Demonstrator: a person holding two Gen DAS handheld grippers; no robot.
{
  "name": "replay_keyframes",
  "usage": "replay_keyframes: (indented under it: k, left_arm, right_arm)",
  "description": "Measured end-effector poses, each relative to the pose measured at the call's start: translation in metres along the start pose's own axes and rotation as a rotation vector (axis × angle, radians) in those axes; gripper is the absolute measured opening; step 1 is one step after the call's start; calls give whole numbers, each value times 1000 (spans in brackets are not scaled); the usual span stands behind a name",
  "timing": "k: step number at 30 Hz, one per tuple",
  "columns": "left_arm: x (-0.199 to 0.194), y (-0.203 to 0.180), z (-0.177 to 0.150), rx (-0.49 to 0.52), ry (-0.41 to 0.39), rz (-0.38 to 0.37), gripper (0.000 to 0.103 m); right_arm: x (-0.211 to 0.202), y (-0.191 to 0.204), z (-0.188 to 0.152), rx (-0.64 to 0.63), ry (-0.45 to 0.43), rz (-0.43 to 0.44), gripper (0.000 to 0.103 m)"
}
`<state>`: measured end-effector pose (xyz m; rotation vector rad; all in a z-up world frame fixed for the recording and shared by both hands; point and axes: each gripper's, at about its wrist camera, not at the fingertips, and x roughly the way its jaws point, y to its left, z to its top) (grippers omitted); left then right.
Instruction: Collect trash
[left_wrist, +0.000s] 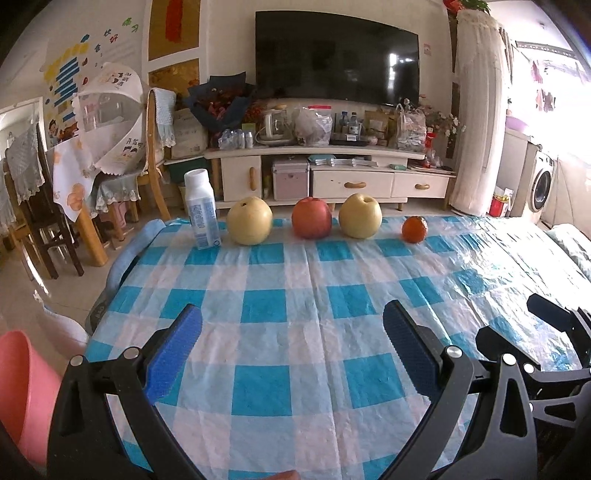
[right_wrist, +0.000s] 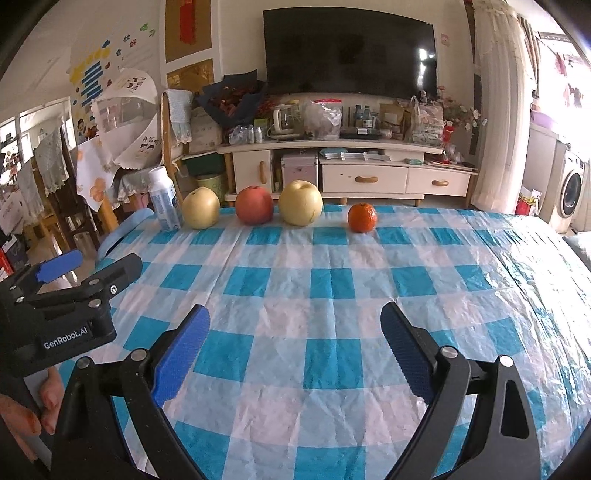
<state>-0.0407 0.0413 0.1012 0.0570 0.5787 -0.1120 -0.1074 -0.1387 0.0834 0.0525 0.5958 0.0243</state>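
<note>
Both grippers sit low over the near edge of the table with jaws spread wide and nothing between them. The left gripper (left_wrist: 291, 332) has its blue pads (left_wrist: 173, 354) hovering over the checked cloth, and the right gripper (right_wrist: 295, 328) does the same just beside it; the right wrist view also catches fingers (right_wrist: 48, 398) wrapped round the left tool's handle.

The table wears a crinkly blue-and-white checked plastic tablecloth (left_wrist: 314, 295), glossy toward the right edge where window light hits it. Along the far edge there's a neat row: a white milk bottle (left_wrist: 201, 208) with blue print standing upright at the far left corner, then a yellow pear (left_wrist: 250, 220), a red apple (left_wrist: 311, 218), another yellow pear (left_wrist: 360, 215), and a small mandarin (left_wrist: 414, 229) set a bit apart to the right. The bottle stands just beside the first pear.

A pink bucket (left_wrist: 22, 387) peeks in off the near left corner. Behind it all: a big dark TV (left_wrist: 336, 55) over a cluttered cream TV cabinet (left_wrist: 332, 177), wooden chairs (left_wrist: 55, 206) left, a washing machine (left_wrist: 542, 182) right.
</note>
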Motion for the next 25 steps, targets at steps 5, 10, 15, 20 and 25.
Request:
replay_keyframes:
  k: [5, 10, 15, 20, 25]
  left_arm:
    - [1, -3, -1, 15, 3, 9, 99]
    - [1, -4, -2, 17, 2, 12, 99]
    - [7, -6, -5, 24, 31, 17, 99]
    - [30, -4, -16, 0, 129, 52, 99]
    - [59, 1, -34, -47, 246, 68, 99]
  right_arm:
    - [1, -1, 0, 1, 3, 6, 93]
    - [3, 0, 1, -2, 10, 9, 93]
    - [10, 3, -1, -3, 30, 6, 93]
    - [20, 3, -5, 0, 60, 1, 93]
    - [35, 3, -13, -3, 107, -12, 93]
